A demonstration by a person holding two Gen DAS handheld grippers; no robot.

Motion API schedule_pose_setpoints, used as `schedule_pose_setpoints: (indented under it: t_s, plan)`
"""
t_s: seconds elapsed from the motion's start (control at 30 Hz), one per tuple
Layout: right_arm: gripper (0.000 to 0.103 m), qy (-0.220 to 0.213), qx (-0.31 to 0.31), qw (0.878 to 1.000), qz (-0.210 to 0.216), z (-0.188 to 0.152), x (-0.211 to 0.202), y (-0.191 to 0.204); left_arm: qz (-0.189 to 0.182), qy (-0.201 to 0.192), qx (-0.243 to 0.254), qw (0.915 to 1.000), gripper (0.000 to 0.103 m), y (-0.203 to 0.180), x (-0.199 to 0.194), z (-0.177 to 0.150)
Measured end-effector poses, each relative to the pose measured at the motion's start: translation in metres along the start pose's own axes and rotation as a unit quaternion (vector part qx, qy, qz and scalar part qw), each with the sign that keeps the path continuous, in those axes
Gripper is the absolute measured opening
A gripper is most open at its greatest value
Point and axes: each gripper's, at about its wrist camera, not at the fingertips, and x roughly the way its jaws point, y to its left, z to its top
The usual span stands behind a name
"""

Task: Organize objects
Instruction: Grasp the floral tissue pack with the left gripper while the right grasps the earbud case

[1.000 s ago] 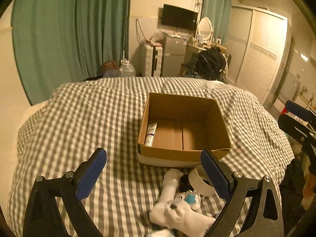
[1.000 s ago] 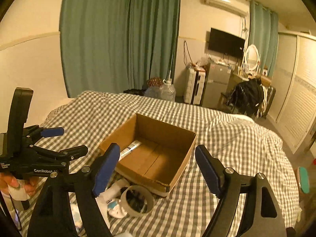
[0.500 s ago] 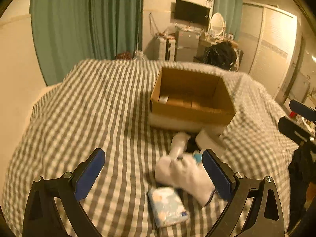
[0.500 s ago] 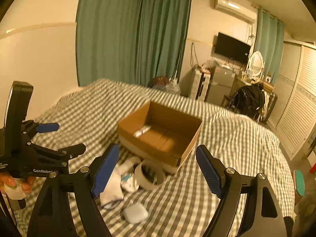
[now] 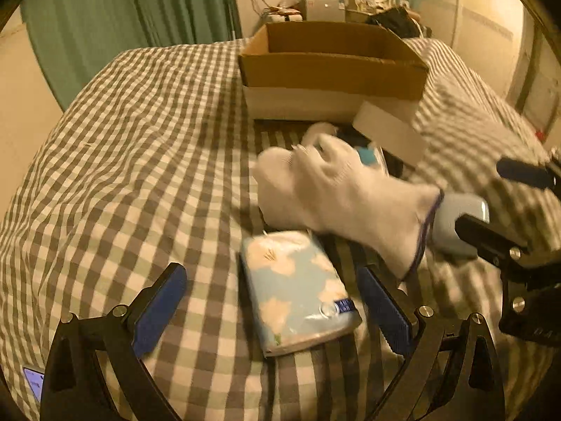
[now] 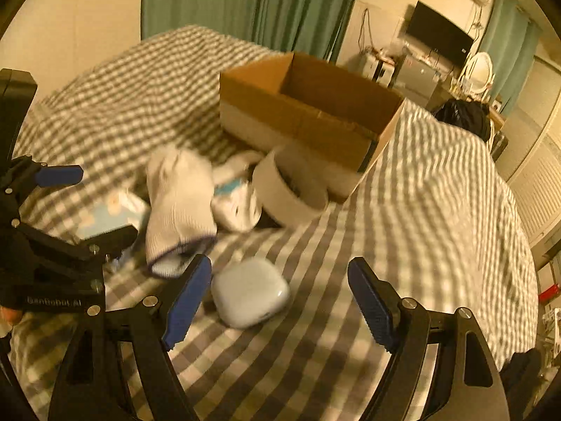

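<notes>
An open cardboard box point(image 5: 333, 66) point(image 6: 305, 105) stands on the checked bed. In front of it lie a white sock point(image 5: 347, 196) point(image 6: 178, 203), a tape roll point(image 5: 389, 133) point(image 6: 291, 189), a blue tissue pack point(image 5: 298, 291) point(image 6: 105, 214) and a small white case point(image 6: 249, 291) point(image 5: 459, 224). My left gripper point(image 5: 273, 308) is open with the tissue pack between its fingers, not touching. My right gripper point(image 6: 280, 301) is open just above the white case, which lies by its left finger.
A small white and teal item point(image 6: 235, 200) lies between the sock and the tape roll. The checked bed cover point(image 5: 140, 133) spreads wide to the left. Green curtains point(image 6: 252, 0), a television point(image 6: 438, 35) and furniture stand beyond the bed.
Both grippers have come down and forward toward the pile in front of the box. The tissue pack now sits between the left fingers and the white case under the right gripper.
</notes>
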Motion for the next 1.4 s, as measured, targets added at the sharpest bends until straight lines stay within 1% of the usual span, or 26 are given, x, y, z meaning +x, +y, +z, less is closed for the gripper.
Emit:
schedule_pose_setpoints:
  t_s: [0.03, 0.1, 0.23, 0.33, 0.4, 0.43, 0.47, 0.5, 0.53, 0.57, 0.63, 0.67, 0.7, 0.73, 0.77, 0.8, 1.07, 1.23, 1.4]
  plan:
    - [0.080, 0.002, -0.001, 1.000, 0.001, -0.001, 0.002, 0.001, -0.001, 0.000, 0.008, 1.0000, 0.101, -0.004, 0.000, -0.002]
    - [0.080, 0.007, -0.004, 1.000, 0.003, -0.004, 0.006, 0.005, -0.014, 0.004, 0.016, 0.9998, 0.101, -0.008, 0.003, -0.004]
    - [0.080, 0.019, -0.010, 1.000, -0.007, -0.005, 0.013, 0.009, -0.020, 0.015, 0.015, 0.9996, 0.101, -0.007, 0.012, -0.008]
    - [0.080, 0.025, -0.010, 1.000, -0.010, -0.007, 0.017, 0.010, -0.027, 0.015, 0.017, 0.9994, 0.099, -0.007, 0.015, -0.009]
    - [0.080, 0.027, -0.010, 1.000, -0.011, -0.007, 0.018, 0.011, -0.028, 0.015, 0.015, 0.9994, 0.092, -0.007, 0.016, -0.010]
    - [0.080, 0.027, -0.012, 1.000, -0.011, -0.007, 0.018, 0.011, -0.027, 0.014, 0.012, 0.9994, 0.085, -0.006, 0.016, -0.010]
    - [0.080, 0.028, -0.015, 0.999, -0.011, -0.008, 0.019, 0.012, -0.028, 0.015, 0.010, 0.9994, 0.080, -0.005, 0.016, -0.010]
    - [0.080, 0.030, -0.019, 0.999, -0.013, -0.008, 0.020, 0.014, -0.034, 0.016, 0.009, 0.9993, 0.077, -0.004, 0.017, -0.010]
    - [0.080, 0.030, -0.023, 0.999, -0.016, -0.008, 0.021, 0.016, -0.037, 0.017, 0.008, 0.9991, 0.071, -0.004, 0.017, -0.010]
    - [0.080, 0.033, -0.030, 0.999, -0.018, -0.009, 0.022, 0.019, -0.041, 0.017, 0.008, 0.9990, 0.067, -0.004, 0.017, -0.010]
    - [0.080, 0.037, -0.039, 0.998, -0.020, -0.010, 0.025, 0.023, -0.042, 0.015, 0.009, 0.9989, 0.066, -0.004, 0.016, -0.010]
    - [0.077, 0.038, -0.043, 0.998, -0.021, -0.011, 0.025, 0.025, -0.043, 0.014, 0.009, 0.9989, 0.065, -0.004, 0.015, -0.010]
    - [0.069, 0.036, -0.046, 0.998, -0.020, -0.011, 0.025, 0.026, -0.045, 0.013, 0.008, 0.9989, 0.065, -0.003, 0.014, -0.010]
    - [0.065, 0.036, -0.047, 0.998, -0.017, -0.011, 0.025, 0.026, -0.045, 0.011, 0.007, 0.9989, 0.065, -0.003, 0.012, -0.009]
    - [0.057, 0.036, -0.046, 0.998, -0.008, -0.012, 0.025, 0.026, -0.046, 0.010, 0.005, 0.9989, 0.065, -0.002, 0.010, -0.009]
    - [0.056, 0.037, -0.045, 0.998, 0.002, -0.012, 0.025, 0.026, -0.046, 0.009, 0.004, 0.9989, 0.065, -0.001, 0.009, -0.008]
    - [0.056, 0.014, -0.032, 0.999, 0.008, -0.011, 0.013, 0.021, -0.061, -0.003, -0.013, 0.9981, 0.064, 0.006, -0.009, -0.002]
    - [0.056, -0.013, -0.008, 0.999, 0.028, -0.002, -0.004, 0.017, -0.079, -0.015, -0.013, 0.9967, 0.064, 0.006, -0.024, 0.003]
    - [0.056, -0.034, -0.005, 0.999, 0.030, 0.009, -0.019, 0.014, -0.078, -0.042, -0.016, 0.9959, 0.064, 0.015, -0.042, 0.020]
